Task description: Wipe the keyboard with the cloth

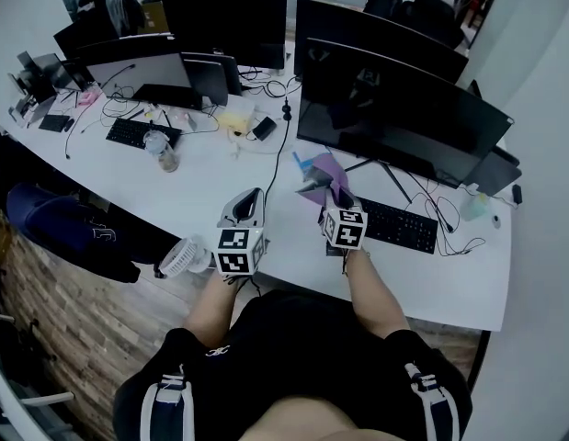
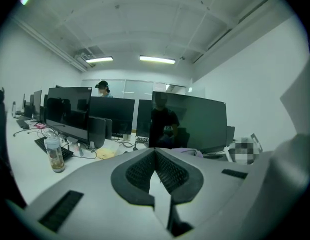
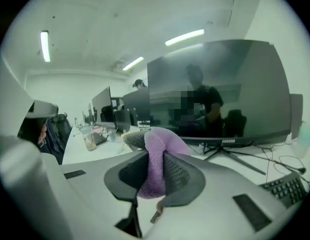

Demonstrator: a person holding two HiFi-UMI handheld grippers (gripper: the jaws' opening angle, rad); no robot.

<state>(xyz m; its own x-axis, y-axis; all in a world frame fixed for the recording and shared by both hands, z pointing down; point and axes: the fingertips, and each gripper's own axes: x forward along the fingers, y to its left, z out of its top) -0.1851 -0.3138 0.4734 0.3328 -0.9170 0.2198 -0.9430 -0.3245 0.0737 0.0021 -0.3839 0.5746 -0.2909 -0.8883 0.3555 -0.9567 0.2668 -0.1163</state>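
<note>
A purple cloth [image 1: 326, 169] is pinched in my right gripper [image 1: 317, 187], which is held above the white desk just left of the black keyboard [image 1: 400, 225]. In the right gripper view the cloth [image 3: 157, 156] bulges up between the two dark pads, and the keyboard's corner [image 3: 287, 186] shows at the lower right. My left gripper [image 1: 254, 197] hangs over the desk's front part, to the left of the right one. Its jaws are shut with nothing between them [image 2: 155, 153]. Neither gripper touches the keyboard.
A large dark monitor [image 1: 394, 108] stands right behind the keyboard, its stand and cables [image 1: 440, 211] beside it. A drink bottle [image 1: 163, 151] and a second keyboard [image 1: 137, 133] lie to the left. A small white fan [image 1: 183, 257] sits at the desk's front edge.
</note>
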